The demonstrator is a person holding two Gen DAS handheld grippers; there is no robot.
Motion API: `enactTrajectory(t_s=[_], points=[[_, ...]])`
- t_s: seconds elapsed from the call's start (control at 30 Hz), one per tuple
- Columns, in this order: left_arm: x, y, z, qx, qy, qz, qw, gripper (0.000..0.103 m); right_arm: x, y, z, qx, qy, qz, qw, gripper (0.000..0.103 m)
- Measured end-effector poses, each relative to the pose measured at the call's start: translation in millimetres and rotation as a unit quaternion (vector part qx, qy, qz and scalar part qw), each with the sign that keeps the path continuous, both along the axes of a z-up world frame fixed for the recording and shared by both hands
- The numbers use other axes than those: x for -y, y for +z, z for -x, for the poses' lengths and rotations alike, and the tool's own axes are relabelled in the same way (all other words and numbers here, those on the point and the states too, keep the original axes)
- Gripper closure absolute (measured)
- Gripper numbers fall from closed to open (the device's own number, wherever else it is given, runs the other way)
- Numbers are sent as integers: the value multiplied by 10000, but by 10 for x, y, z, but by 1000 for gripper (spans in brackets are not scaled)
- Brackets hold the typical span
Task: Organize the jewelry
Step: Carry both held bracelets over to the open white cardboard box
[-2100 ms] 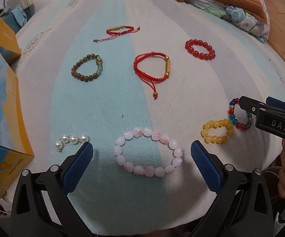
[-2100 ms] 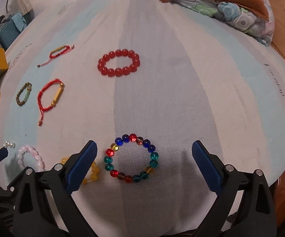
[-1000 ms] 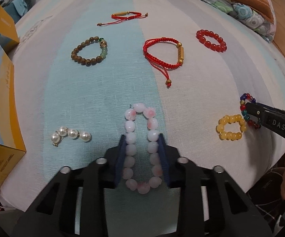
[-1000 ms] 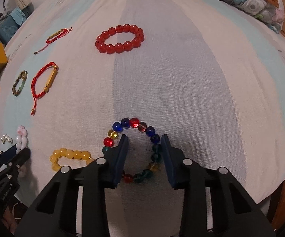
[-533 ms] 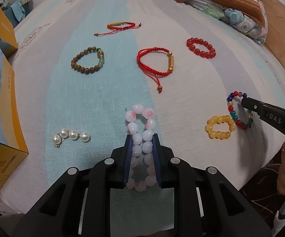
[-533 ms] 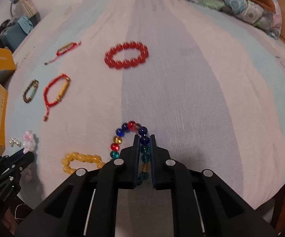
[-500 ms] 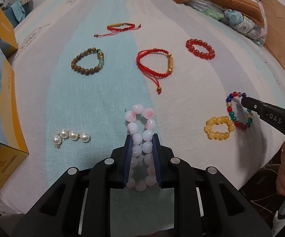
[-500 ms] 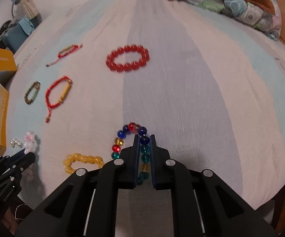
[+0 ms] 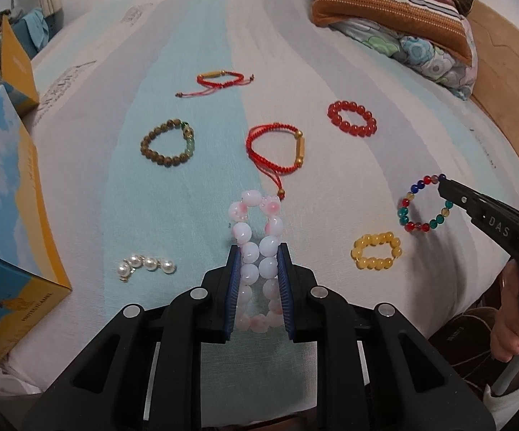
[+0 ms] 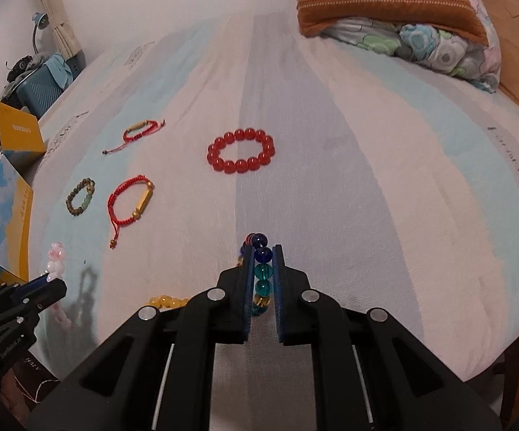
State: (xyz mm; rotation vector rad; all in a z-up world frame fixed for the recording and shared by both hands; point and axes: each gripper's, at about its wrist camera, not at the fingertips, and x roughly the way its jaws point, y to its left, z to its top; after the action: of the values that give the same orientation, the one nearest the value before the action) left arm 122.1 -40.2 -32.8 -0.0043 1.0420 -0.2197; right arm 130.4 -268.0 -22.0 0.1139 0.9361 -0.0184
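Note:
My left gripper is shut on the pink-and-white bead bracelet, squeezed into a narrow loop and lifted off the striped bedsheet. My right gripper is shut on one side of the multicoloured bead bracelet; in the left wrist view that bracelet hangs as a ring from the right gripper's tip. On the sheet lie a yellow bead bracelet, a red bead bracelet, a red cord bracelet with a gold tube, a brown bead bracelet, a smaller red cord bracelet and a pearl piece.
A blue-and-yellow box stands at the left edge of the bed, a yellow box behind it. Folded blankets and a floral pillow lie at the far right, beside a wooden headboard. A hand holds the right gripper.
Both grippers have closed on their bracelets and risen. The pink bracelet and the multicoloured bracelet have come up off the sheet with them.

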Motion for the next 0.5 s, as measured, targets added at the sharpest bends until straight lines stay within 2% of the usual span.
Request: enactTrajectory(t_s=[0.27, 0.5], points=[[12, 146, -12, 114, 2, -42, 9999, 83, 18, 157, 21, 70, -111, 150, 9998, 94], [-46, 426, -93, 332, 42, -143, 9993, 83, 3, 299, -24, 116, -157, 201, 9996, 94]])
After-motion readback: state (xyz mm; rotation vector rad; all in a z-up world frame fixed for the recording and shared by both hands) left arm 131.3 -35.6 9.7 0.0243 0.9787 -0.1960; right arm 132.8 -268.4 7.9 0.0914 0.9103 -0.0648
